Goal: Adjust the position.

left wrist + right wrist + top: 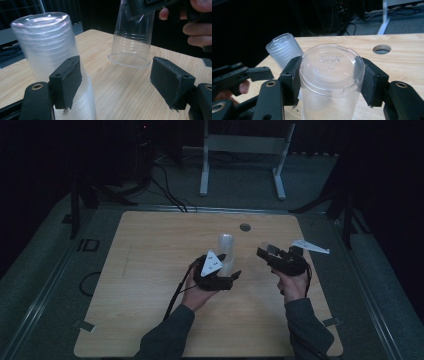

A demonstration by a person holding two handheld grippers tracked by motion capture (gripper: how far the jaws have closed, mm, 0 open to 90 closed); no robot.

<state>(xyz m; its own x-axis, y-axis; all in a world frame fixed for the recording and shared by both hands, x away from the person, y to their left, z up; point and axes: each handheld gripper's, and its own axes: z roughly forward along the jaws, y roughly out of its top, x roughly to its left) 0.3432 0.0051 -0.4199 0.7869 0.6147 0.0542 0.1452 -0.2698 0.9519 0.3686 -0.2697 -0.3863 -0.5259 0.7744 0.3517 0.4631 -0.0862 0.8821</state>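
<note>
1. Between the pads of the right tool [329, 82] sits a single clear plastic cup [332, 75], upside down, clamped by its base and held above the counter [402, 62]
2. Beside it stands a stack of nested clear cups [50, 55], also inverted, resting on the wood
3. Left tool [122, 80] has its jaws apart, one pad against the stack

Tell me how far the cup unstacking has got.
Done: one clear cup is off the stack. In hand: the right gripper clamps it upside down, above the table. Left: setting it down; the left gripper stands open beside the stack.
</note>
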